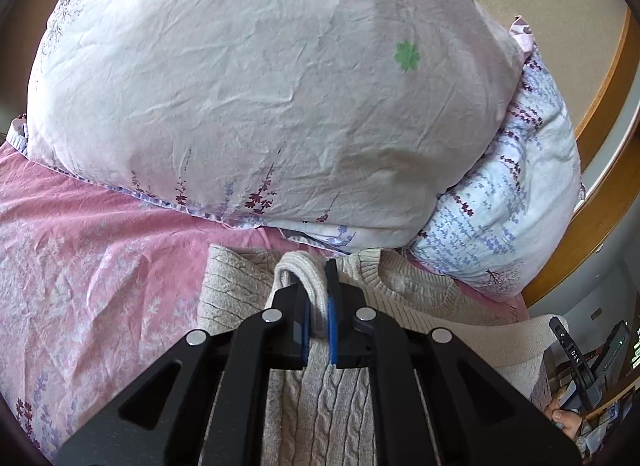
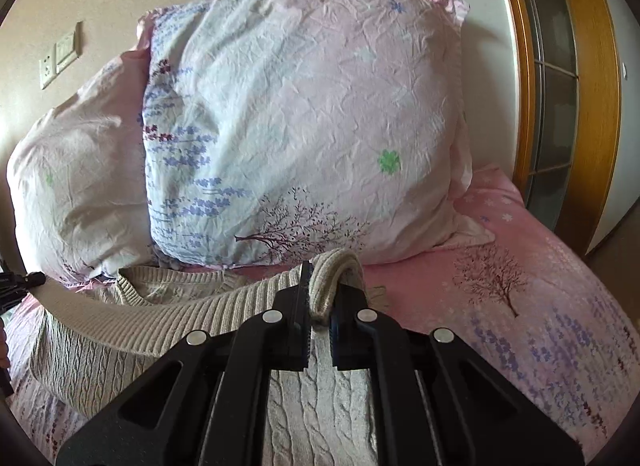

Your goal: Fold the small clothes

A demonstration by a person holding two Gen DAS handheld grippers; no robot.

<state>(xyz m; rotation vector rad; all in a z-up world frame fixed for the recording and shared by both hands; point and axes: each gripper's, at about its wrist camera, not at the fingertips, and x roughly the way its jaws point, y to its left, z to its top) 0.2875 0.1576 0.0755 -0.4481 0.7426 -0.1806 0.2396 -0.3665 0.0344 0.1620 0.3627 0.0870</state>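
Note:
A beige cable-knit sweater lies on the pink floral bedsheet, its round neckline toward the pillows. My left gripper is shut on a pinched fold of the sweater's ribbed edge, lifted above the rest of the knit. In the right wrist view the same sweater stretches left under a raised ribbed band. My right gripper is shut on the other end of that ribbed edge, which bulges up between the pads. The right gripper also shows at the far right of the left wrist view.
Two large floral pillows stand stacked just beyond the sweater at the head of the bed. A wooden door frame and wall are to the right. A wall socket panel is at the left. A person's hand shows at the lower right.

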